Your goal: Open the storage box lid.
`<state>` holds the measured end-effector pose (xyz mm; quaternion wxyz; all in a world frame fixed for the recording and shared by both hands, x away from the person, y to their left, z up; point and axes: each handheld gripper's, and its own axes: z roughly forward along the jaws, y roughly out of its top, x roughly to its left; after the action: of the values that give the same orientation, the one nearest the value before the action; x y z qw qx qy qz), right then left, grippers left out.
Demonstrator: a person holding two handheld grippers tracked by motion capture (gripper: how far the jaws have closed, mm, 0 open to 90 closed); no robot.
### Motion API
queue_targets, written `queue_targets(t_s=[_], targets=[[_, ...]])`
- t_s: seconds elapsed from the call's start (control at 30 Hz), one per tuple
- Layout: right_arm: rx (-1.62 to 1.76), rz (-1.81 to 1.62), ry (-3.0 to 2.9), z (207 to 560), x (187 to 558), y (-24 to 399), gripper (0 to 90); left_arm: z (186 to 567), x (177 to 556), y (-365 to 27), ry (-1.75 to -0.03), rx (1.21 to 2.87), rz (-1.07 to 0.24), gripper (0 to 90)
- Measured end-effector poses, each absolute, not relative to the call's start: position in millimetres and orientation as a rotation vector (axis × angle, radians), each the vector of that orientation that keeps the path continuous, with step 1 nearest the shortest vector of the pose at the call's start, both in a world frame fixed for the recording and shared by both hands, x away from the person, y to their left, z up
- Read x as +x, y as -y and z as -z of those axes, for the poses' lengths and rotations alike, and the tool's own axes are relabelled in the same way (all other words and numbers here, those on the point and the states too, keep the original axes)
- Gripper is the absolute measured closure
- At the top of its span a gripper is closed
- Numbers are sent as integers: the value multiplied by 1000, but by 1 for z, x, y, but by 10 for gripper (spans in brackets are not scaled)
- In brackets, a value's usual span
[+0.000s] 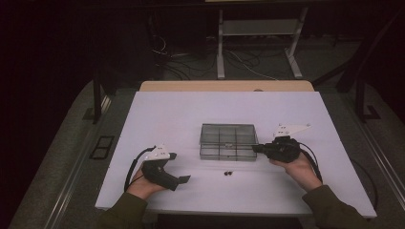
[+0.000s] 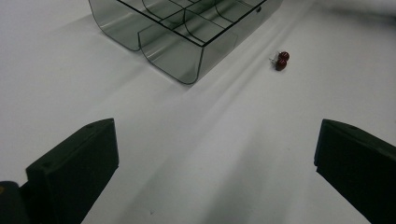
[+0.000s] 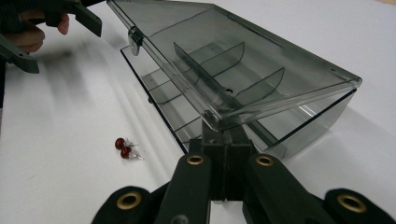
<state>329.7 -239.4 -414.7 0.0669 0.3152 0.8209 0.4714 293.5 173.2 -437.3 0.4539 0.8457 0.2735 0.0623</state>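
Observation:
A clear smoky compartment box (image 1: 228, 141) sits in the middle of the white table top. My right gripper (image 1: 255, 149) is shut on the edge of its lid (image 3: 243, 60), jaws pressed together at the lid's near corner (image 3: 227, 135). The lid stands tilted up off the base on that side. Two small red beads with metal pins (image 1: 229, 173) lie on the table in front of the box (image 2: 281, 60) (image 3: 123, 148). My left gripper (image 1: 181, 180) rests at the front left, open and holding nothing (image 2: 217, 135), pointing toward the box (image 2: 187, 32).
The white table top (image 1: 167, 114) reaches to a wooden strip (image 1: 224, 86) at the back. Beyond it are cables and a metal frame (image 1: 258, 28) on the floor. The other hand's gripper (image 3: 56, 18) shows at the top left of the right gripper view.

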Motion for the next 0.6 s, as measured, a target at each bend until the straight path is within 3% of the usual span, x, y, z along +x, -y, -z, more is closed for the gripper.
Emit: queue_targets(t_s=[0.6], targets=[[937, -1453, -2460, 403, 343, 232, 891, 435, 295, -171, -668, 2077, -163, 0]])
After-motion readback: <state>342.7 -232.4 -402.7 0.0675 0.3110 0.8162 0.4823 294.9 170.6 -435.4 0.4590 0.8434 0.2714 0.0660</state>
